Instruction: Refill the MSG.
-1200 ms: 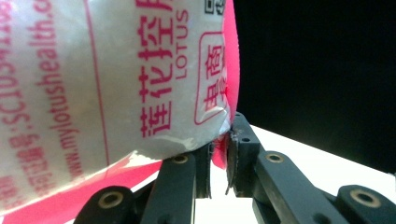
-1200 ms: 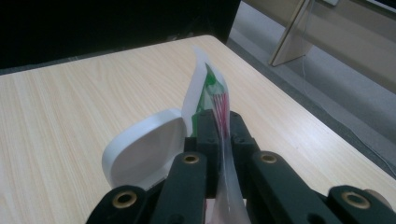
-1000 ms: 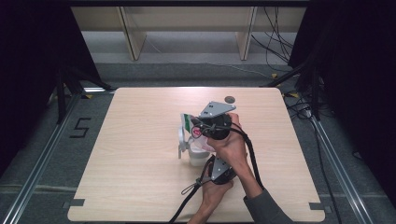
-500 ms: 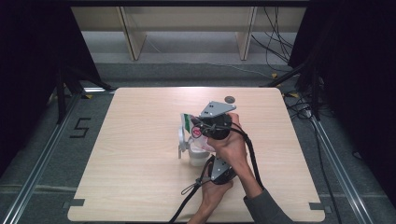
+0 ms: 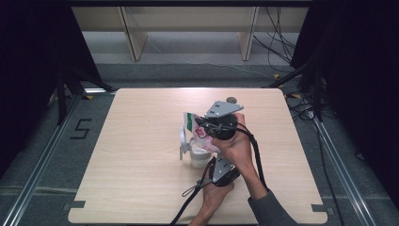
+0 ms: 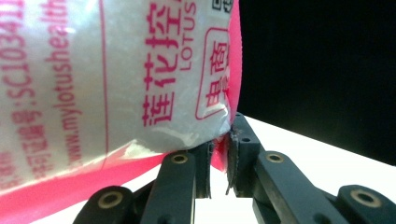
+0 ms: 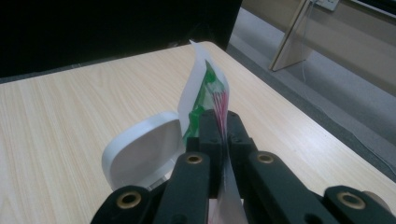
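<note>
Both tongs are clamped on a pink-and-white printed pouch of white granules (image 5: pixel 200 134), held up over a white lidded container (image 5: pixel 195 154) near the middle of the desk (image 5: pixel 141 188). The right tongs (image 7: pixel 223 122) pinch its flat green-and-pink top edge; the left tongs (image 6: pixel 219 149) grip a lower pink corner seam. The container's hinged lid (image 7: pixel 142 154) stands open. The pouch looks gripped and positioned; opening or pouring seems not yet done, though I cannot tell whether the seal is torn.

One printed bag (image 5: pixel 200 134), one white container (image 5: pixel 197 157), two grippers.
</note>
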### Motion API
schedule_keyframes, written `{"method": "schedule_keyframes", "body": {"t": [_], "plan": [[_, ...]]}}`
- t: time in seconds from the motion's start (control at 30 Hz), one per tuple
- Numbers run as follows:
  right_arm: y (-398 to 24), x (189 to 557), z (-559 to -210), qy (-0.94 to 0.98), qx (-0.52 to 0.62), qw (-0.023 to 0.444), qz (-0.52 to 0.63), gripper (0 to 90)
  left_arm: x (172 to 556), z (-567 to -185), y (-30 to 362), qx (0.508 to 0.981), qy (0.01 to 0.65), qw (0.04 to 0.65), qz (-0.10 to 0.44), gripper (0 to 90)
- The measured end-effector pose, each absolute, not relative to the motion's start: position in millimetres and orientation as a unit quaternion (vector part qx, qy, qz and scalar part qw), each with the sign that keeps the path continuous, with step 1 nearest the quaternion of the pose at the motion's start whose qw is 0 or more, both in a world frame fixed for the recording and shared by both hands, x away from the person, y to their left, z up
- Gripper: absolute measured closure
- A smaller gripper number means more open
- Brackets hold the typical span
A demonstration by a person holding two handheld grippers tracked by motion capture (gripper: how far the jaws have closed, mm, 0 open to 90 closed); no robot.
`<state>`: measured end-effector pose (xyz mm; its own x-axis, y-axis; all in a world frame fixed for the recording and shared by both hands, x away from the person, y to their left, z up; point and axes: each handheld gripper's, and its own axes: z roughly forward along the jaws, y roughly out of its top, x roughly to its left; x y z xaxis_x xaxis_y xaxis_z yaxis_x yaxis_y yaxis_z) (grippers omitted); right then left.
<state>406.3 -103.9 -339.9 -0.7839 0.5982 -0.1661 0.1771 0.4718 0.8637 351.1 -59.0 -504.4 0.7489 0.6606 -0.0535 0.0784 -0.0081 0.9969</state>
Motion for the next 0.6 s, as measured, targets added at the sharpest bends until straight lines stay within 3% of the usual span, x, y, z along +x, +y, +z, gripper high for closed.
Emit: {"method": "schedule_keyframes", "body": {"t": [0.6], "plan": [[-121.2, 402.5, -329.3, 0.816, 0.229, 0.220, 0.483, 90.0, 349.6, -503.9, -54.9, 0.685, 0.267, 0.637, 0.233, 80.8]]}}
